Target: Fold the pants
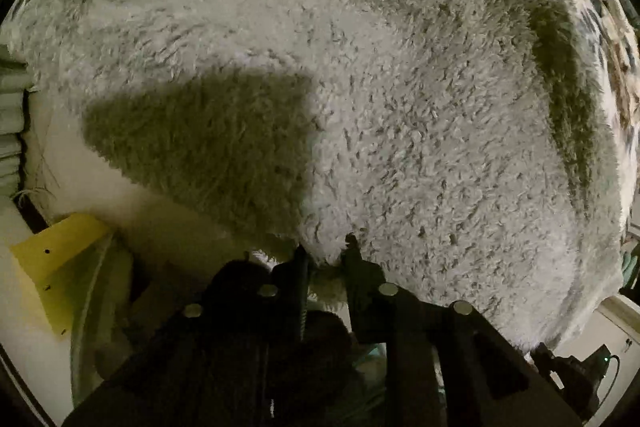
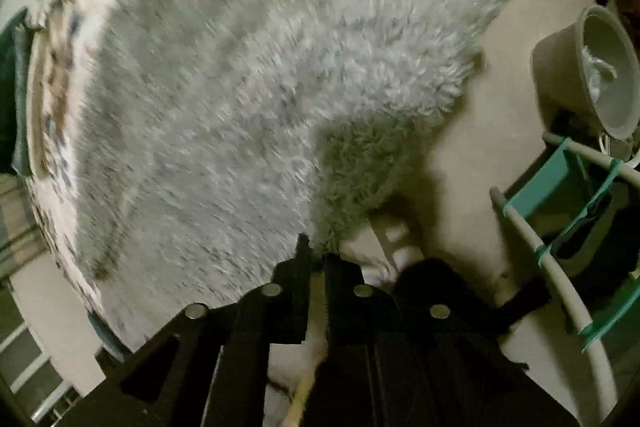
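The fluffy white pants [image 1: 360,87] lie spread over a patterned sheet [image 1: 608,39], their near edge pinched by both tongs. The left tongs [image 1: 326,251] and right tongs [image 2: 316,251] are each clenched on fleece. The right view is motion-blurred, and what lies under the sheet is hidden.

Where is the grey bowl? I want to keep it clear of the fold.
Right wrist view, far right: the grey bowl sits off the fluffy pants, above the teal-taped rack.

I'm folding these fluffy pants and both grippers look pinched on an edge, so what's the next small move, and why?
Probably lift both corners together and carry them across the pants to start the fold. The left gripper and right gripper each have their fingers closed on the fleece's near edge, and the rest lies spread flat on the patterned cloth beyond.
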`<action>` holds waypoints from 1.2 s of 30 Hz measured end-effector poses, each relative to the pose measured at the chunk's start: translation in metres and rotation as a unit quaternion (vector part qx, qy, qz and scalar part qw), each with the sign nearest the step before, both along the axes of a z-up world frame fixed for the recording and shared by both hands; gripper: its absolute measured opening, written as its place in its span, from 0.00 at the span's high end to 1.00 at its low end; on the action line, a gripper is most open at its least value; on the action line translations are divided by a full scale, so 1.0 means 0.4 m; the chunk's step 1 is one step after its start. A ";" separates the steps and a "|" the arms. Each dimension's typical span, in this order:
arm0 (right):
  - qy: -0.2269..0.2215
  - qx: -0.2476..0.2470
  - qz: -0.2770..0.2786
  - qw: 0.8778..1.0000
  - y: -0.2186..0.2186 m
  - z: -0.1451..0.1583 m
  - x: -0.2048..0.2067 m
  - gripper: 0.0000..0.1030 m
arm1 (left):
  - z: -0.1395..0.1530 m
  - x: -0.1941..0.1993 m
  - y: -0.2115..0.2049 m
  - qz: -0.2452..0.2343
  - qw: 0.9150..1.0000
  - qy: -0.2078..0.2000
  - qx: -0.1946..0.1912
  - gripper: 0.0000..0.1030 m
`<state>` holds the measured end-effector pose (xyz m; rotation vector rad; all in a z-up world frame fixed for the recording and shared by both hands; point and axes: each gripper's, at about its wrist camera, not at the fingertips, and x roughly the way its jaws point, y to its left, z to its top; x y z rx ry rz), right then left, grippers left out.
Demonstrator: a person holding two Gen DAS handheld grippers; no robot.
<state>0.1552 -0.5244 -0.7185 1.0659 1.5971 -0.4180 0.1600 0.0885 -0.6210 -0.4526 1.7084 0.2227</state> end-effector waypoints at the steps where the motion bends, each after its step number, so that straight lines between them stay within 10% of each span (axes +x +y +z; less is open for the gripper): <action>1: 0.010 0.003 0.005 1.000 -0.004 -0.006 0.003 0.89 | 0.007 0.007 -0.003 -0.009 1.000 0.001 0.003 0.83; 6: -0.061 -0.014 -0.027 0.998 -0.091 0.108 -0.015 0.50 | 0.109 0.063 -0.064 -0.056 0.998 -0.026 0.015 0.68; 10: -0.102 -0.083 -0.083 0.988 -0.240 0.169 -0.037 0.34 | 0.185 0.101 -0.140 -0.126 0.988 -0.074 0.047 0.09; 18: -0.098 -0.122 -0.200 0.967 -0.480 0.069 -0.153 0.34 | 0.165 0.236 -0.440 -0.251 0.960 -0.120 0.044 0.08; 22: -0.126 -0.143 -0.216 0.958 -0.516 0.036 -0.140 0.96 | 0.145 0.271 -0.581 -0.299 0.945 -0.129 0.031 0.08; 28: -0.153 -0.248 -0.168 0.942 -0.502 0.130 -0.128 0.96 | 0.108 0.277 -0.720 -0.338 0.933 -0.123 0.022 0.08; 30: -0.169 -0.190 -0.170 0.952 -0.514 0.093 -0.133 0.84 | 0.076 0.236 -0.731 -0.353 0.928 -0.118 0.031 0.08; 32: -0.161 -0.137 -0.191 0.959 -0.515 0.053 -0.156 0.50 | 0.043 0.217 -0.746 -0.365 0.924 -0.107 0.033 0.08; 36: -0.182 -0.101 -0.257 0.944 -0.502 0.014 -0.219 0.41 | -0.028 0.181 -0.755 -0.375 0.922 -0.089 0.039 0.08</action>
